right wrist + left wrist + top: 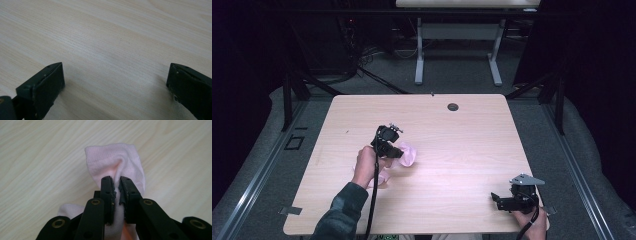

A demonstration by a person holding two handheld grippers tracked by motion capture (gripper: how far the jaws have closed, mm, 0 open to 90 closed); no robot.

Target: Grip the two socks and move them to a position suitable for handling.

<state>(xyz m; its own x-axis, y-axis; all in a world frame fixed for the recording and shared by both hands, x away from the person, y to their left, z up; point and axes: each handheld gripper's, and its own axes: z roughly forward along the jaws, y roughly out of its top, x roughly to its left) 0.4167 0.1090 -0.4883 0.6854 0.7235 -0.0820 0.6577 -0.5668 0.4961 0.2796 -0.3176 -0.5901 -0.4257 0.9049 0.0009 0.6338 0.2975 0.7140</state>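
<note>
Left gripper [116, 182] fingers clamped on pink sock [112, 160], grasp done; sock still partly on surface [462, 145]. Right gripper [115, 82] fingers spread, empty, unused.

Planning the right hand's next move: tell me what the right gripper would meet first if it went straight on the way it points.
Probably nothing soon: ahead of the open right gripper lies bare table. In the high view it points left along the near edge; depth is unclear.
</note>
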